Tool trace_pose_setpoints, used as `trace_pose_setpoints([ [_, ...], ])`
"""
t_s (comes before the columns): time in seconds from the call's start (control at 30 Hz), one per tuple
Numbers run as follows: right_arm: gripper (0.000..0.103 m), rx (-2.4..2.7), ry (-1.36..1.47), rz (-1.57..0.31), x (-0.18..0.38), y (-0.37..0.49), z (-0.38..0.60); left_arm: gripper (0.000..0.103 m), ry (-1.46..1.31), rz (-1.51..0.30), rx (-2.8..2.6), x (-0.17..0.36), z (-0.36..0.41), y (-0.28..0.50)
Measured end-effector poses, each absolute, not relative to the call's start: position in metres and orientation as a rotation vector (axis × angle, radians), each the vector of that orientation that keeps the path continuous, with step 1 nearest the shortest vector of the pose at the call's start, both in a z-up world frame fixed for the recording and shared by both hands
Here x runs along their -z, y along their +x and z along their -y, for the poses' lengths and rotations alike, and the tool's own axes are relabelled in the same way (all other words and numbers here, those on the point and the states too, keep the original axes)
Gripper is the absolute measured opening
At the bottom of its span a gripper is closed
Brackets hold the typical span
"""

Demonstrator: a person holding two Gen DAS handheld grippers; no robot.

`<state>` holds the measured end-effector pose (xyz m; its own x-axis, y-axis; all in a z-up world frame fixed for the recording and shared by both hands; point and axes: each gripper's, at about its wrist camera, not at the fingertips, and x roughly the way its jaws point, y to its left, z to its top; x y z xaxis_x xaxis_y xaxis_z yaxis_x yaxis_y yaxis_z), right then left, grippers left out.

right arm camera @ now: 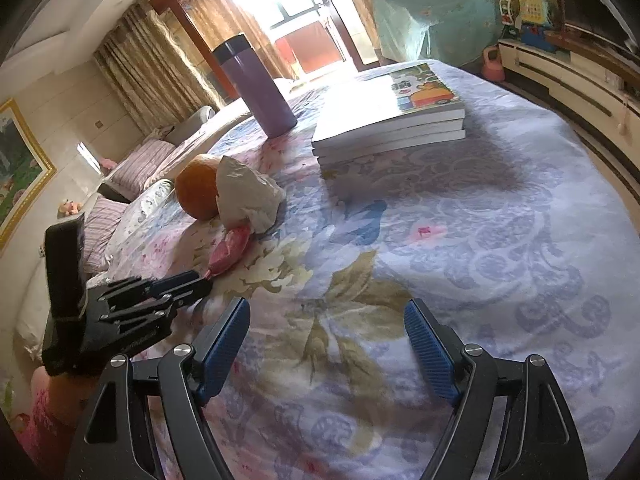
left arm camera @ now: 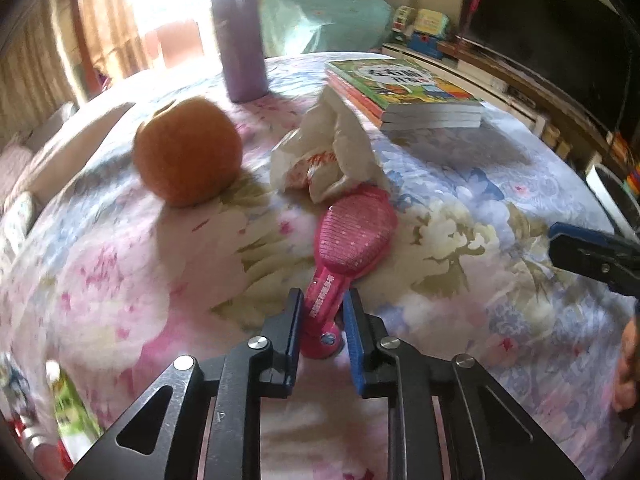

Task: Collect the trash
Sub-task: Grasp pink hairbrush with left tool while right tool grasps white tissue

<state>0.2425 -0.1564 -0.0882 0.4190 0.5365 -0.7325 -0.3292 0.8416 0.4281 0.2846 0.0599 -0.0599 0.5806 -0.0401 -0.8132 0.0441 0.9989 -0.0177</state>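
A crumpled white wrapper (left arm camera: 332, 148) with red print lies on the floral bedspread (left arm camera: 460, 216), just beyond the head of a pink hairbrush (left arm camera: 352, 236). My left gripper (left arm camera: 322, 300) is shut on the hairbrush's handle, low on the bed. An orange (left arm camera: 186, 156) sits left of the wrapper. In the right wrist view the wrapper (right arm camera: 246, 194) and orange (right arm camera: 198, 192) lie far left, with the hairbrush (right arm camera: 230, 250) below them. My right gripper (right arm camera: 326, 320) is open and empty above the bedspread (right arm camera: 460, 240), to the right of the left gripper (right arm camera: 192, 282).
A purple flask (left arm camera: 240, 36) stands at the back. A stack of books (left arm camera: 408, 92) lies to the right of the wrapper. Pillows (right arm camera: 132, 176) lie at the left. A low cabinet with toys (right arm camera: 532, 12) runs along the right wall.
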Motion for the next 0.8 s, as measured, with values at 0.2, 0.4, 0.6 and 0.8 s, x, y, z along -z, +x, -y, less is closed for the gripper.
trace_pose_setpoints([
  [0.2,0.081,-0.585,0.219,-1.0,0.09,0.251,0.138,0.005,-0.144,-0.947,0.011,0.051,-0.082,0.257],
  [0.4,0.08,-0.638,0.205,-0.995,0.091,0.268,0.108,0.004,-0.186,-0.958,-0.049,0.059,-0.091,0.242],
  [0.6,0.08,-0.683,0.186,-0.987,0.092,0.289,0.076,0.019,-0.219,-0.921,-0.013,0.052,-0.094,0.238],
  [0.8,0.077,-0.704,0.175,-0.985,0.097,0.315,0.054,0.034,-0.232,-0.914,-0.015,0.051,-0.096,0.238],
])
